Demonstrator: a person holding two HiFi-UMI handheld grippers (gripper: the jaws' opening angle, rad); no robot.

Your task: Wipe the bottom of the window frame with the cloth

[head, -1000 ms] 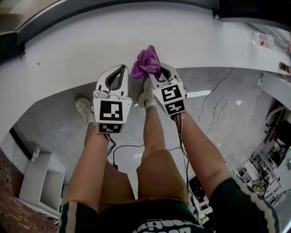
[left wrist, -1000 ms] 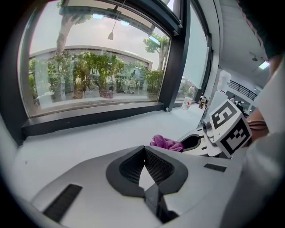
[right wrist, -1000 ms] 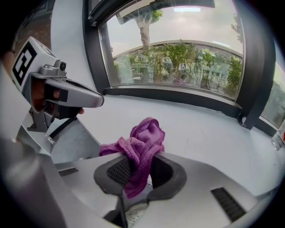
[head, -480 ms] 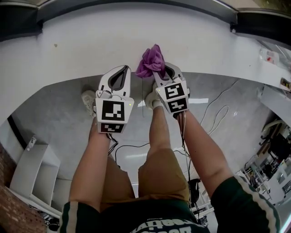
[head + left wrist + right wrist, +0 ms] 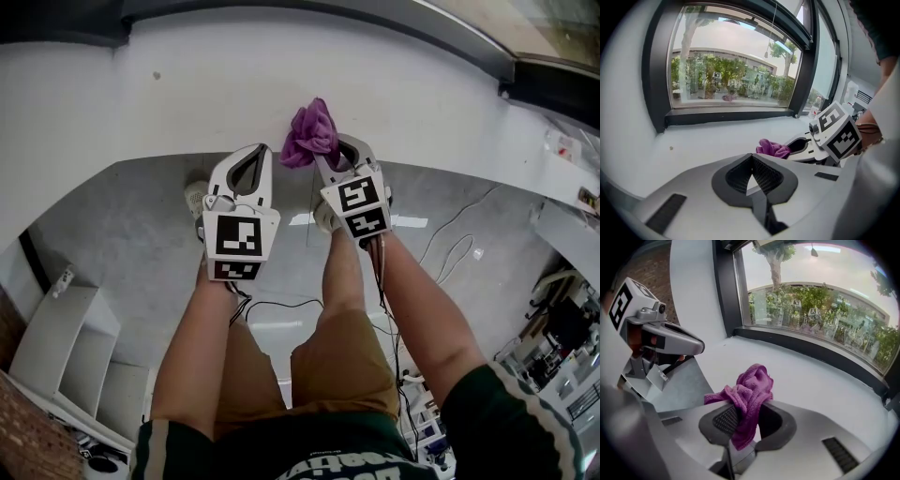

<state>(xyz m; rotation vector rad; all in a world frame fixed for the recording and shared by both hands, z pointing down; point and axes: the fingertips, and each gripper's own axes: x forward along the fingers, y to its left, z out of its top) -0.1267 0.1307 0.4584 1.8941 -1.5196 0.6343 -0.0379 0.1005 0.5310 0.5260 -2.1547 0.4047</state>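
right gripper [image 5: 322, 155]: jaws clamped on a purple cloth [image 5: 309, 134]. The right gripper view shows the fabric pinched between the pads, with a bunch standing above the tips and a tail hanging down into the gap behind them.
left gripper [image 5: 254, 152]: jaws closed tip to tip with nothing between them. The left gripper view shows only the usual lens-shaped gap behind the tips.
cloth position: at the right gripper's tip, over the front edge of the white sill [image 5: 234, 84]. Can't tell whether it touches the sill surface.
window frame [image 5: 731, 116]: the dark bottom rail runs along the back of the sill. The cloth is well short of it, with bare white sill between them.
gripper layout: side by side and just apart, both pointing at the sill, left tip level with the right. Marker cube [image 5: 240, 242] on the left and marker cube [image 5: 358, 206] on the right both face the head camera.
sill surface: one small dark speck [image 5: 157, 75] to the left of the grippers.
outside glass: trees [image 5: 820, 301] and a long low building.
below: person's bare forearms, tan shorts [image 5: 328, 366], light shoes on a grey floor [image 5: 122, 234], a loose white cable [image 5: 450, 248] at right and a white shelf unit [image 5: 66, 347] at lower left.
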